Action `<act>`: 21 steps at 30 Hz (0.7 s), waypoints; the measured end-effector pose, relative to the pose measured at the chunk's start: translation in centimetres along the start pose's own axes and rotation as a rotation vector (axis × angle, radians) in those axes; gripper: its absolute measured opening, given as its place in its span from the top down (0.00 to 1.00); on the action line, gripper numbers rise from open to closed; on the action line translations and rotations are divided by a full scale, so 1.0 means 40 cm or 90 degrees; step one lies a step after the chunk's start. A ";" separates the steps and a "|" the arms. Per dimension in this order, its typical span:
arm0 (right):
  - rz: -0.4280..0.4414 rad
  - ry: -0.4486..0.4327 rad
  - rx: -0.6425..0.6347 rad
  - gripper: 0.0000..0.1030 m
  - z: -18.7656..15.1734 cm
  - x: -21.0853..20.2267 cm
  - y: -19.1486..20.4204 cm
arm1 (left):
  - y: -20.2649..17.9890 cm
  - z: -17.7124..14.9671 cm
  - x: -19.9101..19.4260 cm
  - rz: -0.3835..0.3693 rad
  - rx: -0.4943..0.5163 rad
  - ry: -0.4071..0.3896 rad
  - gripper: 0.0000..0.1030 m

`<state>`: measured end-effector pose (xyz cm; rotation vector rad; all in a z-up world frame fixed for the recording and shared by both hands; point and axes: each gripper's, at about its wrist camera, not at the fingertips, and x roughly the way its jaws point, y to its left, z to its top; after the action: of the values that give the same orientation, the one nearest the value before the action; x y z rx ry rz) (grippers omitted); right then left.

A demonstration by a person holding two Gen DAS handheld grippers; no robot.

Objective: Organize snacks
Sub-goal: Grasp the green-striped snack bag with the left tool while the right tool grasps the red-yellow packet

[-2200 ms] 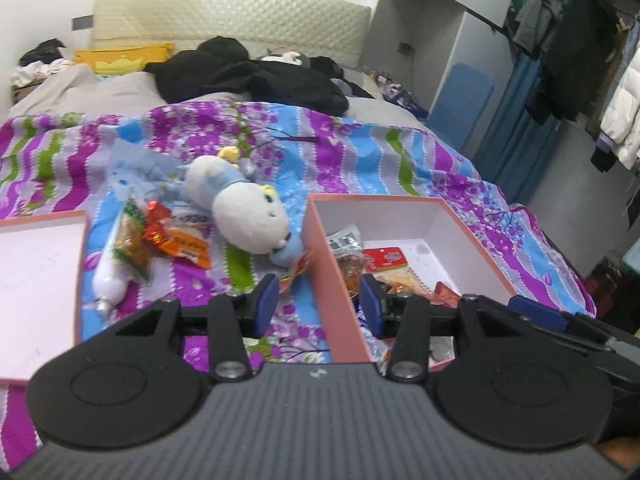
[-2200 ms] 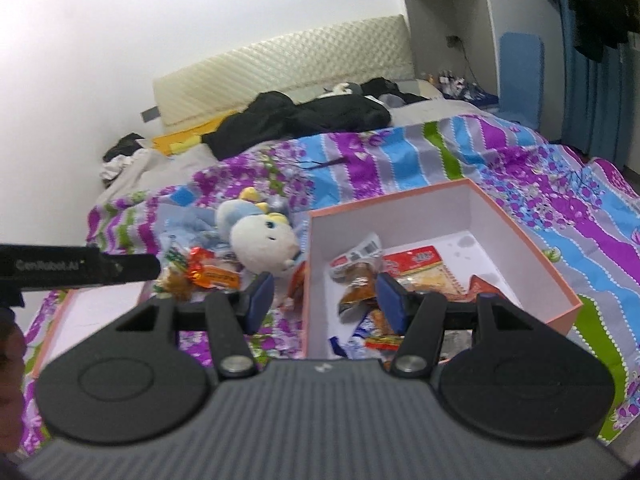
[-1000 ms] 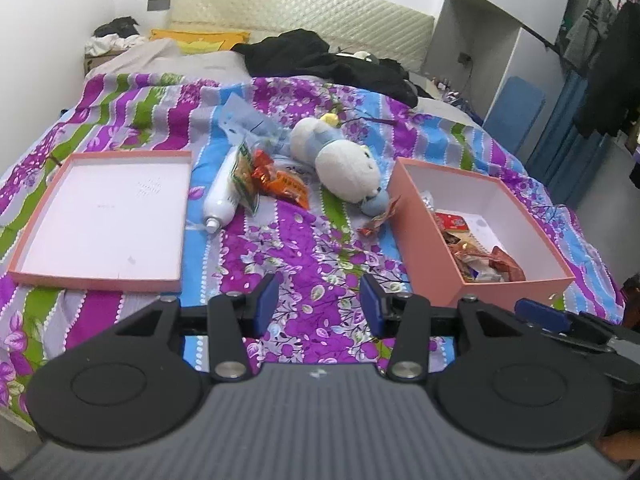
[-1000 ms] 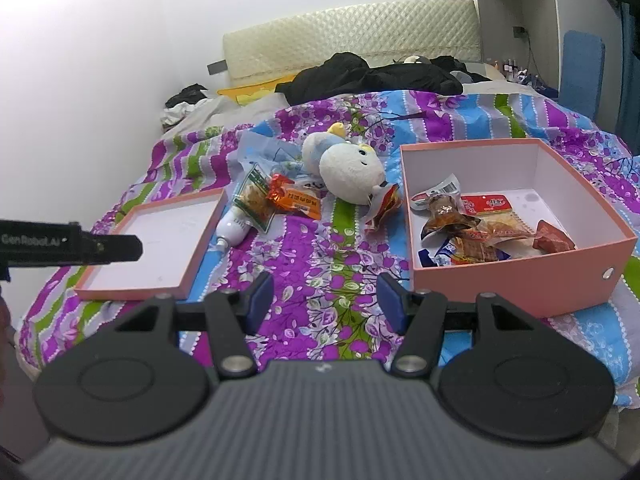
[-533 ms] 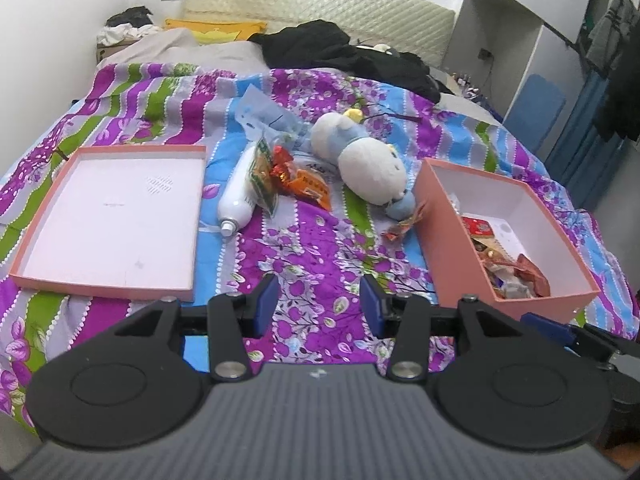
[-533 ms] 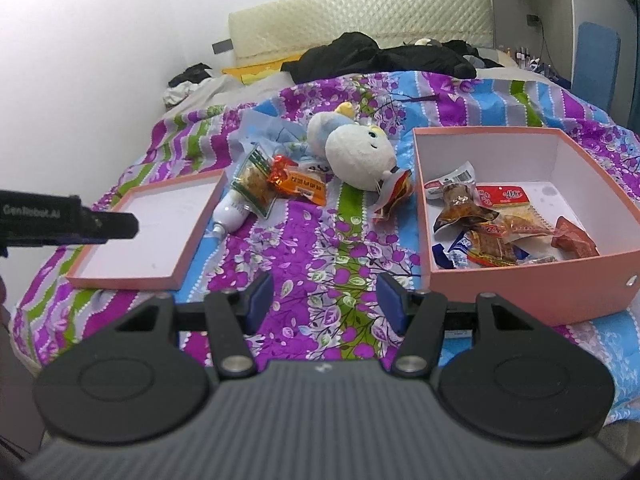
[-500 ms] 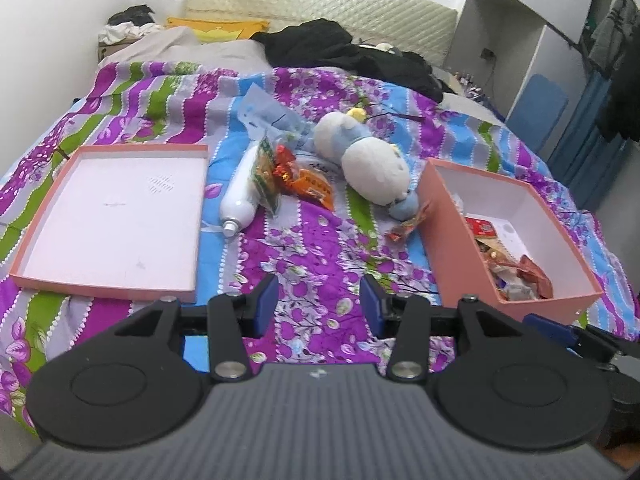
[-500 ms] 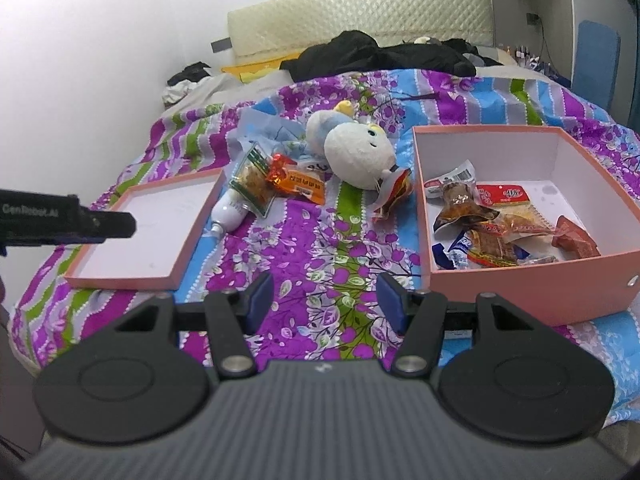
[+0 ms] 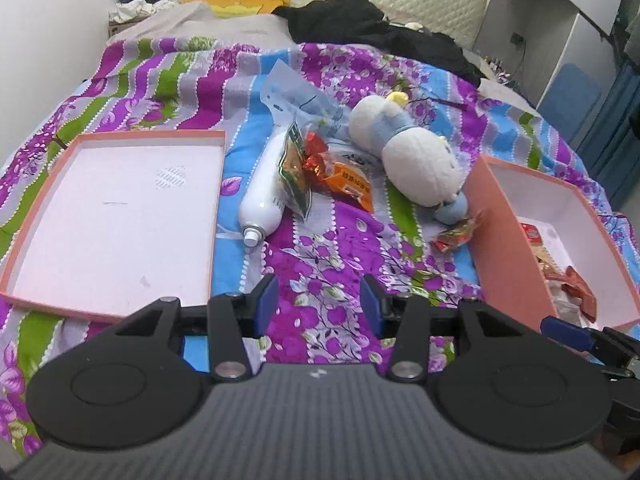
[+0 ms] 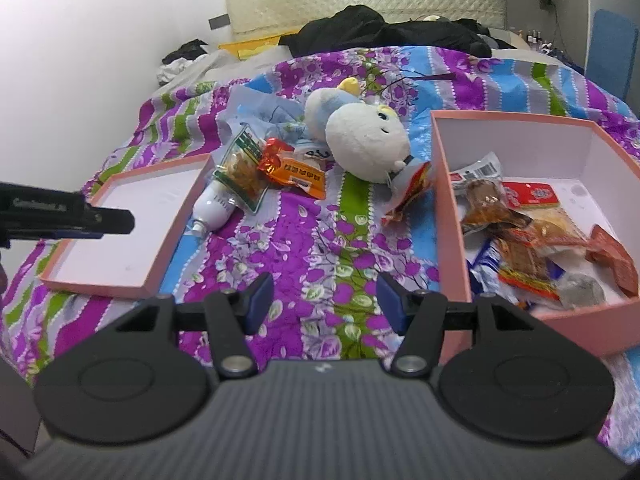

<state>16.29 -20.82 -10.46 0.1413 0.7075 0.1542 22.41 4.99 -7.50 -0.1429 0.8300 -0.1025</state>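
Left wrist view: the left tool (image 9: 319, 300) hangs released over the purple, blue and green flowered bedspread (image 9: 320, 264), its blue-padded fingers apart with only cloth between them. To its left lies the shallow salmon-pink cardboard lid (image 9: 218, 184), white inside. Ahead lie a white plastic bottle (image 9: 262, 196), a clear green-edged snack packet (image 9: 294, 172) leaning across it, and an orange-and-red foil snack packet (image 9: 344, 178) just beside that. A white and pale-blue plush toy (image 9: 412, 160) lies to the right, with a small red-and-orange wrapper (image 9: 456, 232) between it and the deep salmon-pink cardboard box (image 9: 508, 256), where a few packets show.

Right wrist view: the right tool (image 10: 325, 300) is likewise released, nothing between its fingers, above the bedspread near the box (image 10: 450, 216). Inside the box sits a heap of snack packets (image 10: 520, 240): brown, red, orange and blue, some too crumpled to tell apart. The red-and-orange wrapper (image 10: 408, 196) lies against the box's outer wall, touching the plush toy (image 10: 366, 148). The orange packet (image 10: 294, 170), green-edged packet (image 10: 242, 168) and bottle (image 10: 212, 206) lie beside the lid (image 10: 176, 240). The left tool's dark finger (image 10: 108, 220) reaches in over the lid.
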 end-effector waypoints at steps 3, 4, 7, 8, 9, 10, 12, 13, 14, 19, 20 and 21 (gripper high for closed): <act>0.002 0.002 -0.001 0.43 0.020 0.042 -0.001 | 0.013 0.023 0.063 0.009 0.000 0.012 0.49; 0.003 0.002 -0.003 0.43 0.028 0.058 -0.001 | 0.017 0.030 0.083 0.012 -0.001 0.015 0.49; 0.003 0.006 -0.006 0.43 0.051 0.108 -0.003 | 0.036 0.051 0.141 0.020 -0.009 0.022 0.48; 0.002 0.007 -0.007 0.43 0.059 0.126 -0.004 | 0.044 0.059 0.162 0.023 -0.015 0.024 0.47; 0.001 0.009 -0.007 0.43 0.066 0.145 -0.005 | 0.050 0.065 0.179 0.025 -0.019 0.026 0.46; -0.001 0.012 -0.009 0.43 0.073 0.166 -0.006 | 0.058 0.072 0.201 0.027 -0.023 0.027 0.45; -0.003 0.020 -0.015 0.43 0.089 0.210 -0.010 | 0.069 0.087 0.243 0.030 -0.027 0.031 0.43; -0.004 0.024 -0.016 0.41 0.097 0.231 -0.010 | 0.074 0.096 0.268 0.030 -0.026 0.034 0.42; -0.008 0.027 -0.016 0.34 0.105 0.250 -0.012 | 0.077 0.104 0.287 0.031 -0.024 0.035 0.41; -0.033 0.034 0.022 0.26 0.123 0.339 -0.028 | 0.089 0.161 0.396 0.047 -0.003 0.028 0.39; -0.040 0.045 0.038 0.26 0.122 0.356 -0.033 | 0.088 0.172 0.415 0.048 0.005 0.029 0.39; -0.049 0.058 0.058 0.27 0.120 0.374 -0.036 | 0.087 0.186 0.436 0.046 0.012 0.031 0.39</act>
<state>30.79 -19.78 -16.61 0.1949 0.8098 0.0557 39.73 6.52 -15.81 -0.0932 0.8814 -0.0451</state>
